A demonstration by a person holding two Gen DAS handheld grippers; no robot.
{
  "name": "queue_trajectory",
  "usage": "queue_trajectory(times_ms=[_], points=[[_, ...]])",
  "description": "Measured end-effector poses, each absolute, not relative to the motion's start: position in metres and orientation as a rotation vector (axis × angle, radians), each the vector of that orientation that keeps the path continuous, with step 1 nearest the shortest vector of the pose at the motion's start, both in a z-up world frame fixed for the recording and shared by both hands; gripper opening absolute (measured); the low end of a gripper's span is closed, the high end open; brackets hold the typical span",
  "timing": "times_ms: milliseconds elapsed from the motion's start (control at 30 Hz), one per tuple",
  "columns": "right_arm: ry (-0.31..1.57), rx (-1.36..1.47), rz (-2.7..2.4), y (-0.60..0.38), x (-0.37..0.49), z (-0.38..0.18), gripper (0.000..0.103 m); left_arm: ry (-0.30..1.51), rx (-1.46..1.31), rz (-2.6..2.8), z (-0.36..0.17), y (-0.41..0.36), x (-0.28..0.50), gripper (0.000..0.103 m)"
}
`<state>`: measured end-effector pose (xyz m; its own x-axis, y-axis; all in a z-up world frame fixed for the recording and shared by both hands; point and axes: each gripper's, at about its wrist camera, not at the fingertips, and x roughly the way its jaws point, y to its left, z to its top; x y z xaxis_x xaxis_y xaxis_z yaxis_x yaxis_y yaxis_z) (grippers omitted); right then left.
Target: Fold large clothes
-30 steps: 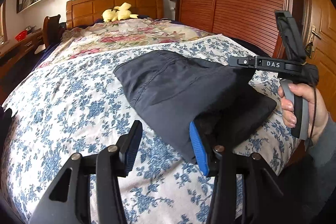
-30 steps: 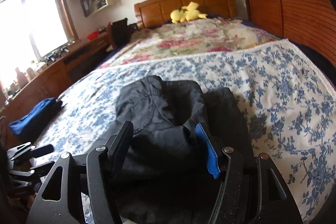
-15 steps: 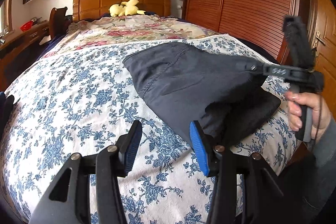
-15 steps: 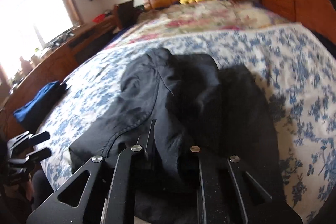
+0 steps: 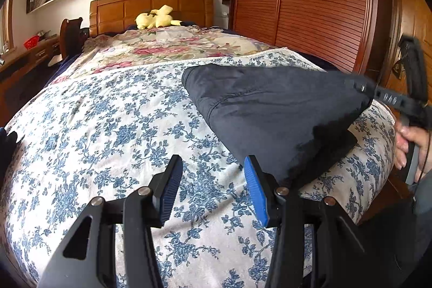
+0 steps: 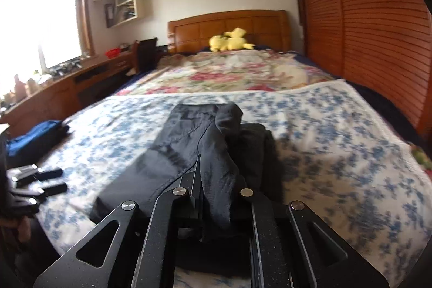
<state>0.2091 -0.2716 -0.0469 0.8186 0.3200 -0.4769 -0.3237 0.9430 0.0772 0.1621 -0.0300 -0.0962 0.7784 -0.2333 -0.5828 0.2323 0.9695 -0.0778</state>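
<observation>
Bedroom w/ a wood headboard, louvred wardrobe doors along the right side and a bed spread w/ a blue-flowered sheet. That sheet is my work surface. A yellow plush sits up by the headboard, out of the way.

My right gripper is clamped down to nearly nothing on a bunched fold of the dark garment; cloth runs up btwn the fingers and drapes over them. In the left wrist view that corner is lifted off the sheet, so the fabric slopes up toward my right hand like a tent, while the far edge lies flat on the bed.

My left gripper hangs about half open over bare sheet w/ nothing btwn the blue pads. It's just beside the garment's near-left edge, not touching.

What matters for the next move, as I read it: the garment lies ahead and to the right of my left gripper, long axis running from the bed's foot toward the headboard. The right hand already owns the near corner, so the left is the free one and nearest the low near-left edge. I'd swing it right to pinch that edge, then carry both corners fwd to lay the fold. Risk: one-handed pull drags the whole piece askew.
</observation>
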Motion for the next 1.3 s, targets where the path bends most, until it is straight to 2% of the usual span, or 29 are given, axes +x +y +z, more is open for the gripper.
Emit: queue_trajectory(times_ms=[167,233,300,367,633,767,1067,1300], points=[[0.63,-0.059,0.287,-0.287,0.222,-0.082,0.01,0.619,-0.004,-0.26,-0.093,-0.036,0.162,0.046],[0.658,-0.071,0.275,-0.29,0.226,-0.09,0.02,0.617,-0.004,-0.264,-0.092,-0.038,0.161,0.046],[0.651,-0.074,0.228,-0.293,0.225,-0.088,0.047,0.615,0.001,-0.267,-0.091,-0.041,0.161,0.046],[0.628,-0.069,0.211,-0.3,0.222,-0.084,0.056,0.616,0.008,-0.27,-0.091,-0.044,0.16,0.046],[0.532,-0.089,0.341,-0.277,0.207,-0.063,0.057,0.608,0.024,-0.281,-0.089,-0.052,0.157,0.046],[0.566,-0.102,0.462,-0.243,0.212,-0.07,0.051,0.604,0.023,-0.273,-0.089,-0.052,0.157,0.046],[0.601,-0.11,0.621,-0.195,0.211,-0.083,0.051,0.612,0.025,-0.27,-0.092,-0.049,0.158,0.046],[0.754,-0.18,0.566,-0.189,0.22,-0.121,0.051,0.599,0.007,-0.282,-0.091,-0.042,0.159,0.046]])
